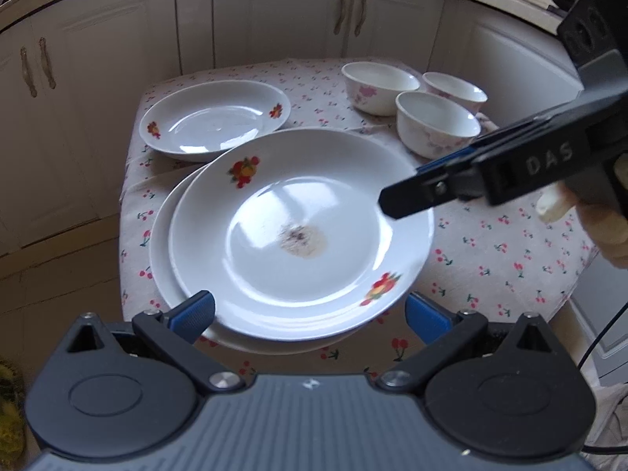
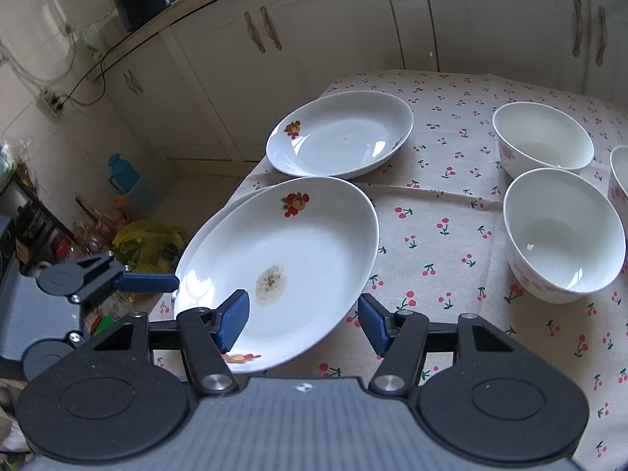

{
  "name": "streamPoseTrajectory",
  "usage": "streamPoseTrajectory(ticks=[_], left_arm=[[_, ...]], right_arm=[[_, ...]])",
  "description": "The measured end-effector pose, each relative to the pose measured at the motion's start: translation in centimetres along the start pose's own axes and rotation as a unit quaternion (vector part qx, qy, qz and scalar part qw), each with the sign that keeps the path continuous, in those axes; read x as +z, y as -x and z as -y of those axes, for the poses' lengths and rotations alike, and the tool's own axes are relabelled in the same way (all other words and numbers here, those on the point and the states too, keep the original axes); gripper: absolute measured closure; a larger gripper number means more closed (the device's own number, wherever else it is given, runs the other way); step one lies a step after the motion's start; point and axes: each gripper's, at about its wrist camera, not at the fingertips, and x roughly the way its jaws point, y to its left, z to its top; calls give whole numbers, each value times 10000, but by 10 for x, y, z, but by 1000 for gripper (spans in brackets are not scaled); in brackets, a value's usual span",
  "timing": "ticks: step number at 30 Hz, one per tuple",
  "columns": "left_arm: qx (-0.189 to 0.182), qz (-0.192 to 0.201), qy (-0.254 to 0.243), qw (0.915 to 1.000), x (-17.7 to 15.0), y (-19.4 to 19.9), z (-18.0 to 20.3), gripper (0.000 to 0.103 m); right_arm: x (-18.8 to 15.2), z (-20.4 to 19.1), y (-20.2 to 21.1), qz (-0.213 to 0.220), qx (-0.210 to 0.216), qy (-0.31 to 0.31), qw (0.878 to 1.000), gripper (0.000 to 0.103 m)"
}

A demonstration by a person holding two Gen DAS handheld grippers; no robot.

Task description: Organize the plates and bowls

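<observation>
Both your grippers, left (image 1: 310, 316) and right (image 2: 304, 322), sit spread around the top plate (image 1: 302, 231), pinching nothing, since it's already stacked on the lower plate (image 1: 163, 243).

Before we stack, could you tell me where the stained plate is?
The stained plate sits atop another plate at the table's near left, before the clean plate.
</observation>
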Motion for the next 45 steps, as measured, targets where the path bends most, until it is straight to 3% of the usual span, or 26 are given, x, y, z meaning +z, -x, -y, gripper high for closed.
streamPoseTrajectory(ticks=[6,12,17,23,26,31,35,40,43,45], left_arm=[[-135,72,79,9999,-4,-3,-1,1],[-263,568,79,9980,-4,15,2,1],[-71,1052,113,9944,8,34,-10,1],[496,1477,-92,9877,33,39,-45,1],[655,1380,-138,9882,47,32,-65,1],[441,1267,246,9907,77,12,-110,1],[466,1214,72,9915,95,-14,-131,1],[183,911,-43,9957,112,-51,-149,1],[44,763,-67,9971,122,-71,-157,3],[-67,715,-172,9973,128,-81,-159,4]], right_arm=[[-1,-10,1,36,-25,287,9996,35],[-2,-11,3,96,-256,462,9986,25],[4,-9,9,262,-422,508,9975,10],[27,-12,12,500,-595,755,9941,8],[41,-16,8,670,-785,1102,9885,7],[67,-10,-9,712,-970,1312,9840,5],[92,-1,-29,606,-831,1103,9886,6],[123,16,-50,410,-733,795,9933,8],[141,28,-67,226,-714,609,9953,21],[151,36,-79,79,-719,467,9963,21]])
